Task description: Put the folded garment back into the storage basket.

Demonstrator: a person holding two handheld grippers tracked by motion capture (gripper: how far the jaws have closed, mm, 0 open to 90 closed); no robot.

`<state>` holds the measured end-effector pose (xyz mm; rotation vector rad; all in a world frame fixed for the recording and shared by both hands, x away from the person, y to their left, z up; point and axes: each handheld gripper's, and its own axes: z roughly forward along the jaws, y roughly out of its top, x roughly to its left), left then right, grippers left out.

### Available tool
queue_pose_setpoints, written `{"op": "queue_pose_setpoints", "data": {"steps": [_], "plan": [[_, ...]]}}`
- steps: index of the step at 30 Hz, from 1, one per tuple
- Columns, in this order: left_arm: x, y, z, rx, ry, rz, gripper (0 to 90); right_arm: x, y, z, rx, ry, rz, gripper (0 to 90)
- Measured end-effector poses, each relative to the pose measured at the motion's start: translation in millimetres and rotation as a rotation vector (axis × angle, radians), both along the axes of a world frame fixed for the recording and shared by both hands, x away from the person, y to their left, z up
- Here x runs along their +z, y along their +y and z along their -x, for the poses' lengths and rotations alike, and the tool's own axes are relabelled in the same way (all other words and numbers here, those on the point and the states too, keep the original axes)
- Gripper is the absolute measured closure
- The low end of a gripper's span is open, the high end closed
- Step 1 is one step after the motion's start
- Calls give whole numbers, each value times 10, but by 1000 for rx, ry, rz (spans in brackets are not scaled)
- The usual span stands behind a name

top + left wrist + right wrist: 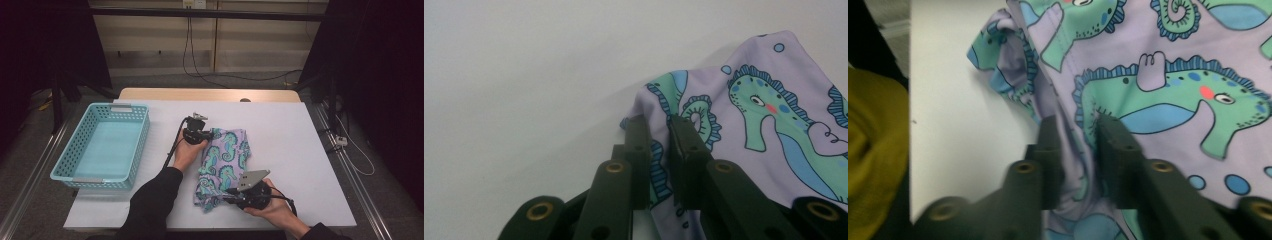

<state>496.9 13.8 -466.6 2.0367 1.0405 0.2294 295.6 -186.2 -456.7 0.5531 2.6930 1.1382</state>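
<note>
Nearest the high camera: two dark sleeves rising from the bottom edge, each hand wrapped round a black gripper. Right gripper (235, 196), topped by its grey three-cornered plate, low on the table and levelled at the near edge of the garment (222, 167); left gripper (202, 134) farther up, set against the cloth's far left corner, cable trailing back along the forearm. Lilac fabric printed with green and blue seahorses, lying crumpled and partly folded near the middle of the white tabletop (300, 150), slightly toward the near side, with both grippers touching it at opposite ends. Seen along the left gripper (658, 131): jaws drawn close together, a narrow gap between them, a rumpled fold of the garment (769, 125) pinched there at the cloth's edge, bare table beyond on one side. Seen along the right gripper (1074, 131): jaws a little apart, a ridge of lilac cloth (1168, 100) standing up between them and filling the gap; hard to tell whether the pads press it firmly or merely flank it. Beside that, white table surface and a mustard-yellow shape (873, 150) past the table's edge. Off to the left, well apart from the garment, a turquoise plastic basket (67, 155) with perforated walls, sitting at the table's left edge. Beyond the table, pale wall panels and dangling black cables (192, 55).
</note>
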Motion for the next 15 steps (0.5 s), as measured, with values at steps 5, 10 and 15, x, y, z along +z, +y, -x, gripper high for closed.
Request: {"op": "queue_pose_setpoints", "data": {"steps": [5, 10, 15], "plan": [[-11, 1, -14, 9, 0, 11, 798, -18, -40, -2, 9, 13, -9, 558], [-14, 9, -26, 13, 10, 23, 799, -27, -6, 32, 24, -12, 9, 538], [-13, 4, -31, 14, 13, 22, 799, -31, 12, 14, 34, -35, 21, 621]]}}
